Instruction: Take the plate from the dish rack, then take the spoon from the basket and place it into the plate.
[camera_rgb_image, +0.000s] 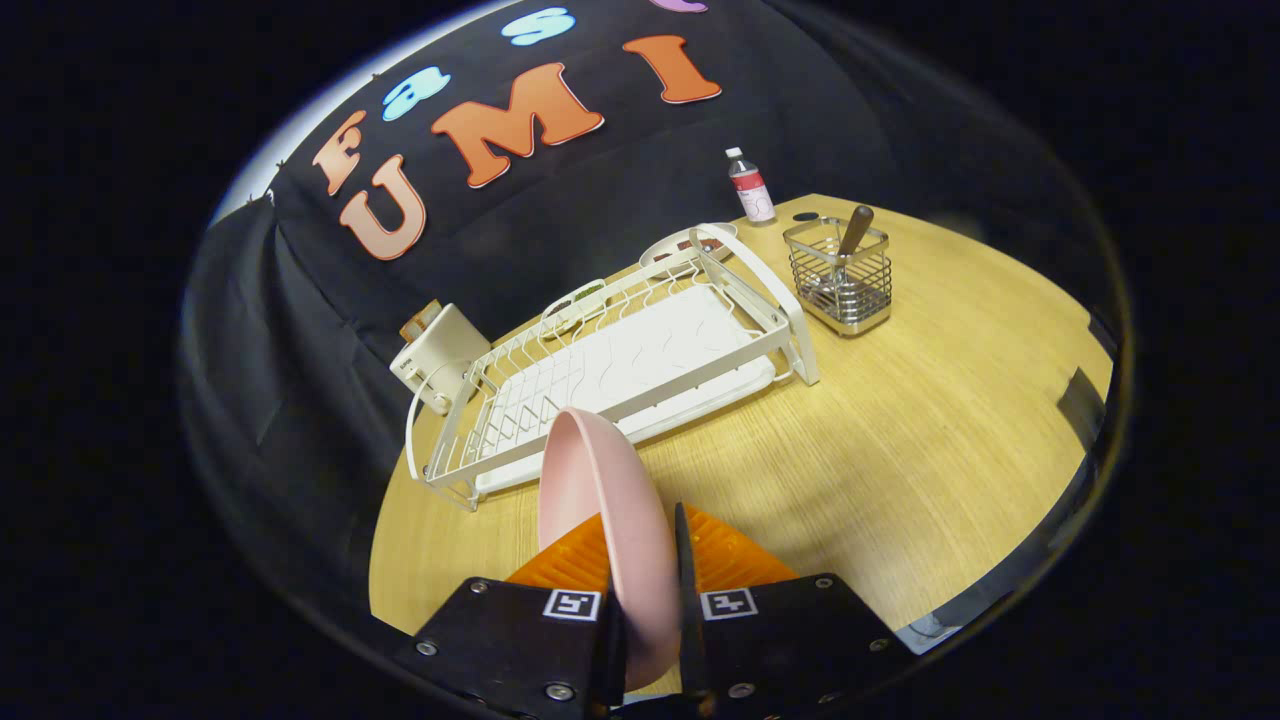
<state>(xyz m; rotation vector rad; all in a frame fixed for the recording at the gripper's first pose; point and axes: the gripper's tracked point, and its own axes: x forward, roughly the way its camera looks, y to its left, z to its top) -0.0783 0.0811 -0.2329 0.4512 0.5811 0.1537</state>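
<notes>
- Dish rack (640, 360), white, centre-left of the frame: sitting emptied of the plate, beyond the jaws.
- Plate (590, 500), pink, lower centre: standing on edge, long axis running away from the camera; the gripper (648, 560) is gripping it, jaws clamped on its rim.
- Surface (900, 450), wood, right of centre: lying bare, looking suited for setting the plate down.
- Basket (842, 275), upper right: holding the spoon (852, 235) upright, handle up, well beyond the jaws.

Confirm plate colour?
Pink, plain; the plate sits edge-on between the gripper fingers, shown best in gripper view.
</notes>
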